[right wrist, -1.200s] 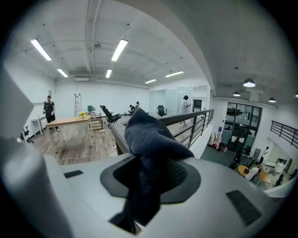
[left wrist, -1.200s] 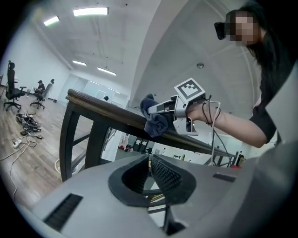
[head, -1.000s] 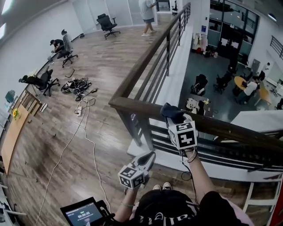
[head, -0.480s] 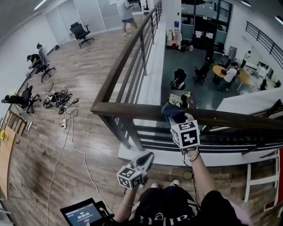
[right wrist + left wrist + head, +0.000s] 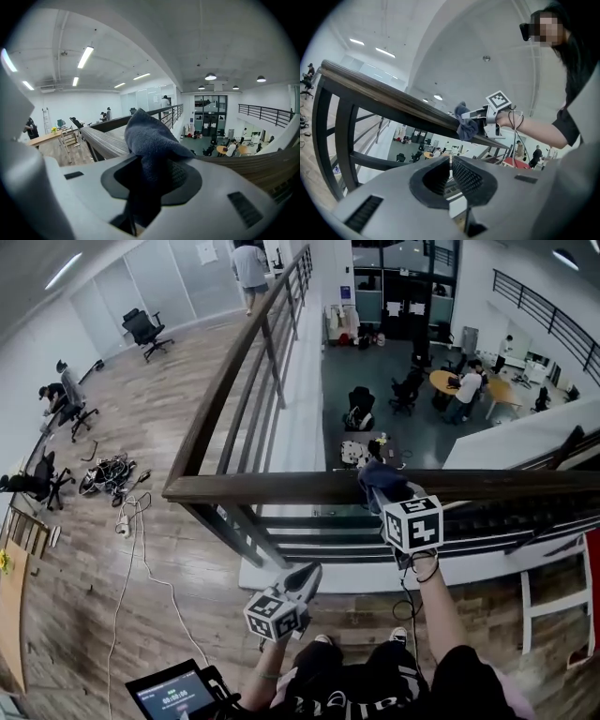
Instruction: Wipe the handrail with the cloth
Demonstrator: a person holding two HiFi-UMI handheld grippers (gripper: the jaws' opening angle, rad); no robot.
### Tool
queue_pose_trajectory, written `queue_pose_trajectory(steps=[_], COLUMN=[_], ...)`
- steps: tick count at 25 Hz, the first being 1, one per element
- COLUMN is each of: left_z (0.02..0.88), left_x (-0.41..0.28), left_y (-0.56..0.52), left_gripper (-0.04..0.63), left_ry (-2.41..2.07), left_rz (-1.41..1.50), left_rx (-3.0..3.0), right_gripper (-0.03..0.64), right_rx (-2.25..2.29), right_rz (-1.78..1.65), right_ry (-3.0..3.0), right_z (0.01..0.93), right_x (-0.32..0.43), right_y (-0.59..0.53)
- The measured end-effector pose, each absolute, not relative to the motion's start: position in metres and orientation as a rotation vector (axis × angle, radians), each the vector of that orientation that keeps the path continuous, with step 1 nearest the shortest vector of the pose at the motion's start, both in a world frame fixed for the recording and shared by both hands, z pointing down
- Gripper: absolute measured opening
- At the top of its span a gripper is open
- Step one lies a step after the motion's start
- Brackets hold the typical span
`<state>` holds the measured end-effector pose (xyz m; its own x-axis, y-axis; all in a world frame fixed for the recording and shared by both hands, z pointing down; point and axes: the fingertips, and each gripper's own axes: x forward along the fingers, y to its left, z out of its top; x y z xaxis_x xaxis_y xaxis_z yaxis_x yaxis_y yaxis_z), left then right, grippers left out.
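The right gripper (image 5: 390, 495) has slid further right along the handrail (image 5: 272, 487) since a second ago, away from its corner. It's clamped on the dark blue cloth (image 5: 379, 478), bunched right on top of the rail. The left gripper (image 5: 306, 575) hangs lower down, off the rail, jaws together with nothing in them. There's a cable tangle (image 5: 105, 474) on the floor way off left.

a tangle of cables (image 5: 108, 474) lies at nine o'clock, an office chair (image 5: 145, 329) stands at eleven, a lit tablet (image 5: 174, 696) at seven, a round table (image 5: 448, 382) at one.
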<state>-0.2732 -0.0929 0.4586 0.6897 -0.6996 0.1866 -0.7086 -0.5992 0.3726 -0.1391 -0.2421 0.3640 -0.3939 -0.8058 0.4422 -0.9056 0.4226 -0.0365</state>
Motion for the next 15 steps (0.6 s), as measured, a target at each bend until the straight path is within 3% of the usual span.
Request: queue_pose_trajectory(steps=[5, 15], left_z=[0.457, 0.469], left_x=[-0.212, -0.019], left_y=[-0.107, -0.128], left_gripper=[0.002, 0.002], left_ry=[-1.074, -0.982], left_rz=[0.033, 0.058], left_rx=[2.492, 2.517], right_gripper=[0.104, 0.104], right_rx=[1.505, 1.599], right_rz=[0.418, 0.469], right_ry=[-2.318, -2.304], right_z=[0.363, 0.364], right_x=[-0.059, 0.166], right_y=[-0.242, -0.247])
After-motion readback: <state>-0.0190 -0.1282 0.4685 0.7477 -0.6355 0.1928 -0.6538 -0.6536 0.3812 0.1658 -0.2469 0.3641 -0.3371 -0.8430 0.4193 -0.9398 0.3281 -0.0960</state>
